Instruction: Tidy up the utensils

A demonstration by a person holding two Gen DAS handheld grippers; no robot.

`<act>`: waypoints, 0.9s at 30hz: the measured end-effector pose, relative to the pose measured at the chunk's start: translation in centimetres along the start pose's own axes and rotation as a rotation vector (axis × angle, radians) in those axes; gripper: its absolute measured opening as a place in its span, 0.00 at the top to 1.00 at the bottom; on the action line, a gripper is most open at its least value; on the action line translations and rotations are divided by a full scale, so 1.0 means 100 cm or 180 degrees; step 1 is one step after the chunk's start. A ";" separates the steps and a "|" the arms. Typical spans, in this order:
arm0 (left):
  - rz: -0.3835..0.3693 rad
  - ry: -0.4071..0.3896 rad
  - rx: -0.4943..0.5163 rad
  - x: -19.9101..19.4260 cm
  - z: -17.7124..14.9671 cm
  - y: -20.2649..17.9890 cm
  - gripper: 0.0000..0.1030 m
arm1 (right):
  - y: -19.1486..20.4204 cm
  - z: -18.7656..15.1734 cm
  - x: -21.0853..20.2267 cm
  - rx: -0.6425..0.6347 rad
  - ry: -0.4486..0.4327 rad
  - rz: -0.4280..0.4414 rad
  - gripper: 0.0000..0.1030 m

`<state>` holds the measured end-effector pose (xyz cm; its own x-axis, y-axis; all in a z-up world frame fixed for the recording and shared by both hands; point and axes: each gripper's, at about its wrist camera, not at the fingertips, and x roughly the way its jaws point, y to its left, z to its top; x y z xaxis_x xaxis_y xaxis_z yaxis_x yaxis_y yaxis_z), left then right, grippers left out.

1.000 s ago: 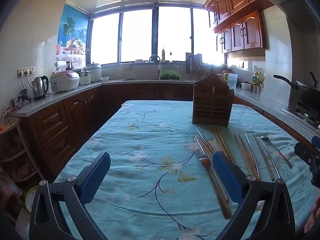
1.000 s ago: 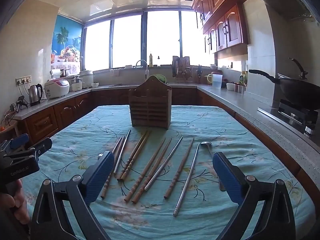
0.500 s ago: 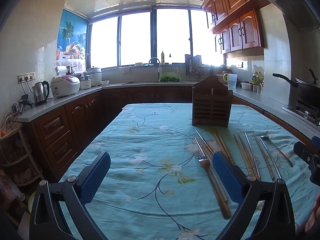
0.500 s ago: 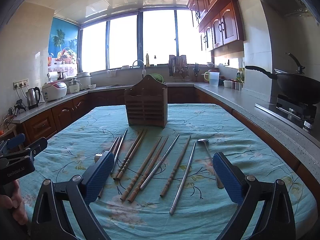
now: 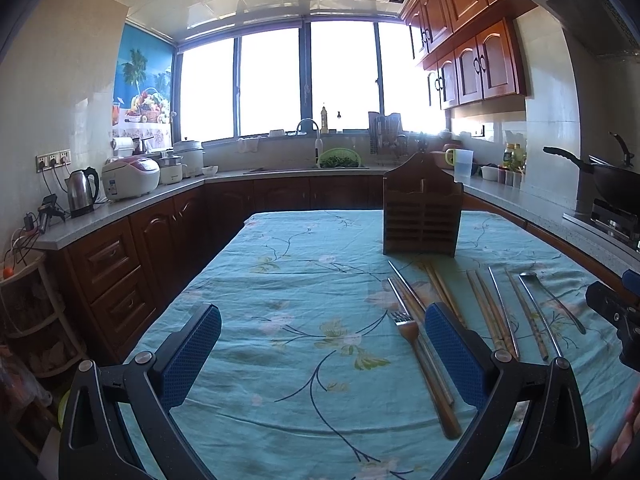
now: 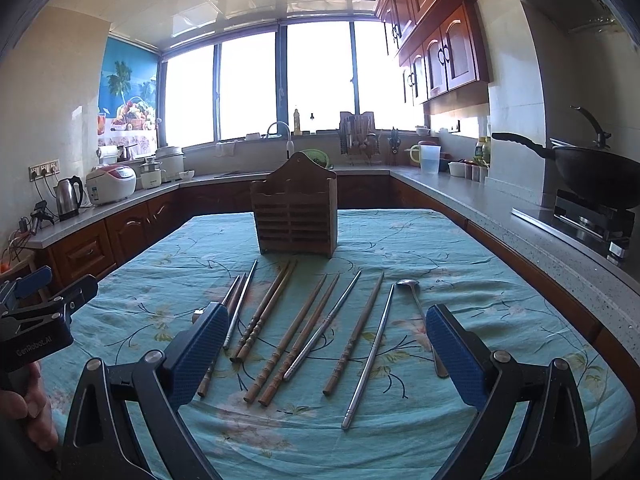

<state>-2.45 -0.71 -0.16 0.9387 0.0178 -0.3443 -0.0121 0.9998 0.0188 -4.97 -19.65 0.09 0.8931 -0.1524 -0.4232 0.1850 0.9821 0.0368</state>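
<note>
Both of your grippers hung spread wide and empty: your right gripper (image 6: 322, 350) sat squarely over the row of wooden and steel chopsticks (image 6: 316, 330), long axes running away toward the slatted brown wooden holder (image 6: 295, 211); your left gripper (image 5: 322, 350) sat left of them.

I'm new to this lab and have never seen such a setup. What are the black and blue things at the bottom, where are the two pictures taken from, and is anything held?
They are two hand-held grippers, each carrying its own camera looking along its blue-padded jaws. One picture comes from the left gripper, the other from the right gripper. Both stand open and hold nothing. On the floral tablecloth lie wooden chopsticks, metal chopsticks, a spoon and a fork, before a wooden utensil holder.
</note>
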 end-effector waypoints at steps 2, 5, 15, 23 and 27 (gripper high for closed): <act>-0.0001 -0.0010 0.0011 0.000 0.000 -0.001 0.01 | 0.000 0.000 0.001 0.0000 0.0012 0.0009 0.03; -0.0001 -0.0012 0.0017 -0.001 0.000 -0.002 0.01 | 0.000 0.000 0.000 -0.0007 0.0003 0.0014 0.03; -0.0005 -0.0009 0.0016 0.000 0.000 -0.002 0.01 | 0.000 0.001 0.001 -0.0007 0.0008 0.0016 0.03; -0.0006 -0.0005 0.0036 0.001 0.000 -0.003 0.01 | -0.001 0.002 0.001 -0.0007 0.0012 0.0019 0.03; -0.0010 0.0002 0.0037 0.002 0.000 -0.004 0.01 | 0.000 0.002 0.001 -0.0006 0.0014 0.0019 0.03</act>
<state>-2.29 -1.12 -0.18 0.9385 0.0146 -0.3450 -0.0051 0.9996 0.0284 -4.78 -19.74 0.25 0.8924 -0.1459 -0.4271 0.1788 0.9832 0.0377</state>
